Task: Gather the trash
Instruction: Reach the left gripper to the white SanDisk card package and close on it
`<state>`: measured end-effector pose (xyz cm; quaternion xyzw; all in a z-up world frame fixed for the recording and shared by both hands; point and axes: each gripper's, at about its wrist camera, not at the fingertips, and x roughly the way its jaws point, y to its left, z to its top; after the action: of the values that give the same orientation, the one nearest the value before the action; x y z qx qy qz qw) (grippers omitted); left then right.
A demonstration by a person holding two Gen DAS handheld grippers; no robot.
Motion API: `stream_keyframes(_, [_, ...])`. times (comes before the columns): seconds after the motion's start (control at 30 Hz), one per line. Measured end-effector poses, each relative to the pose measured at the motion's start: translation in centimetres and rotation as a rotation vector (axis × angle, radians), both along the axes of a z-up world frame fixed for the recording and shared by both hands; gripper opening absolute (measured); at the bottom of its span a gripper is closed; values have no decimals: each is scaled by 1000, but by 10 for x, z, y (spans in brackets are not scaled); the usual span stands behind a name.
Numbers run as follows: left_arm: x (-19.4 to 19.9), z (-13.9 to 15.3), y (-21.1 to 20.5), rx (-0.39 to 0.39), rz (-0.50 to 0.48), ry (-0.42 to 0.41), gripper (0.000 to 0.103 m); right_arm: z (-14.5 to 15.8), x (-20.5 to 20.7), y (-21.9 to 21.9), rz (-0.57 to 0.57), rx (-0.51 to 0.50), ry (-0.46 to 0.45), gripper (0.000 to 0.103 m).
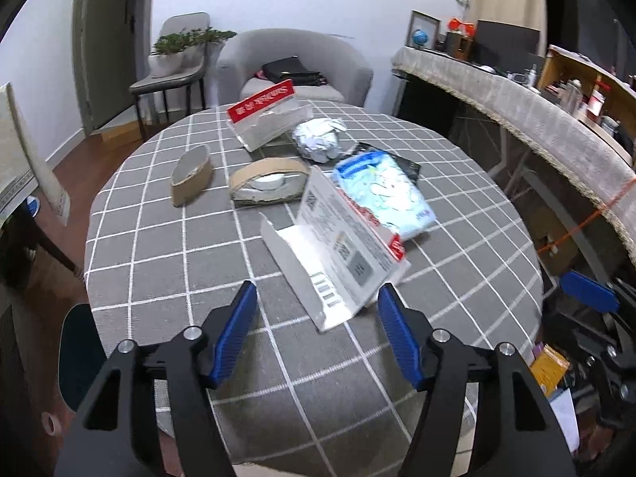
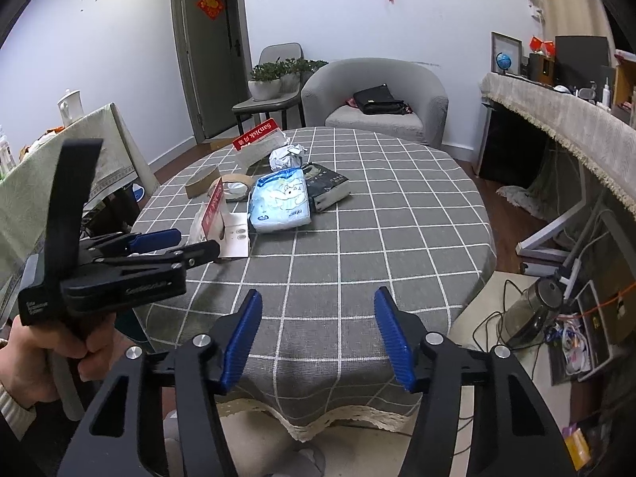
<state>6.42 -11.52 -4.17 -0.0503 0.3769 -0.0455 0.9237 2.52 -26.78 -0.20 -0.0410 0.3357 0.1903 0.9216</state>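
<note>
Trash lies on the round table with a grey checked cloth point(image 1: 159, 270). An opened white card package with a red strip point(image 1: 338, 250) stands just ahead of my open, empty left gripper point(image 1: 318, 310). Behind it lie a pale blue tissue pack point(image 1: 393, 194), a crumpled foil ball point(image 1: 318, 139), a tape roll point(image 1: 270, 183), a squashed cardboard ring point(image 1: 190, 175) and a red-and-clear SanDisk package point(image 1: 266, 115). My right gripper point(image 2: 318, 318) is open and empty over the table's near edge point(image 2: 338, 417). The left gripper point(image 2: 159, 246) shows in the right wrist view, beside the card package point(image 2: 222, 222).
A grey armchair point(image 2: 373, 91) with a black bag stands behind the table. A chair with potted plants point(image 2: 270, 79) is by the door. A long cloth-covered counter point(image 2: 576, 123) runs along the right. Cables and a kettle point(image 2: 532, 310) lie on the floor right.
</note>
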Motion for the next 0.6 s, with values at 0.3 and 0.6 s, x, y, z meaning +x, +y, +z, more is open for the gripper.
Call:
stream_keyframes(0.3, [11,-2,9,-52,56,17,63,0,30,13,57,42,37,54])
stream_keyframes(0.6, [16,0,17,-107,106,25,66,-1,55,40,77,-25,27,54])
